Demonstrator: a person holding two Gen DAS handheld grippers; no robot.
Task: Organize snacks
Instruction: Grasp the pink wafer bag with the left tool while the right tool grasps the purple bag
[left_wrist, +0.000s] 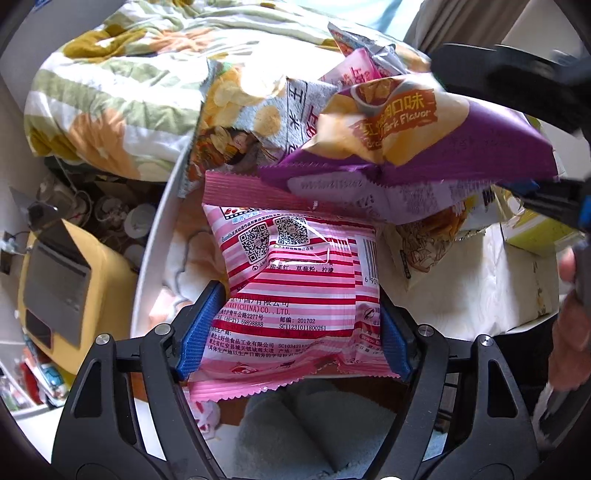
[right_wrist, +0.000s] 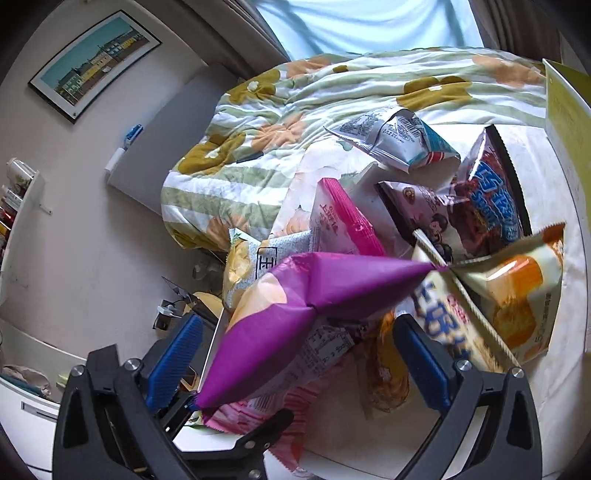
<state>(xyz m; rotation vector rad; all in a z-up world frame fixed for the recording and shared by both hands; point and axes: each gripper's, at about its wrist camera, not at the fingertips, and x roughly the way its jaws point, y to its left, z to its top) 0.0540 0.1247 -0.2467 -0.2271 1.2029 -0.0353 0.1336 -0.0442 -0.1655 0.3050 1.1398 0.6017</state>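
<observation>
With my left claw (left_wrist: 295, 325) clamped on the pink striped packet (left_wrist: 295, 291) above the table (left_wrist: 517, 288) edge, I'd lift it clear slowly, keeping the spread, empty right claw (right_wrist: 295, 354) off the purple chip bag (right_wrist: 295, 314).

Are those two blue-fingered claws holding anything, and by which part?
The left gripper clamps the pink striped snack packet by its lower side edges. The right gripper is open around the purple chip bag, gripping nothing.
</observation>
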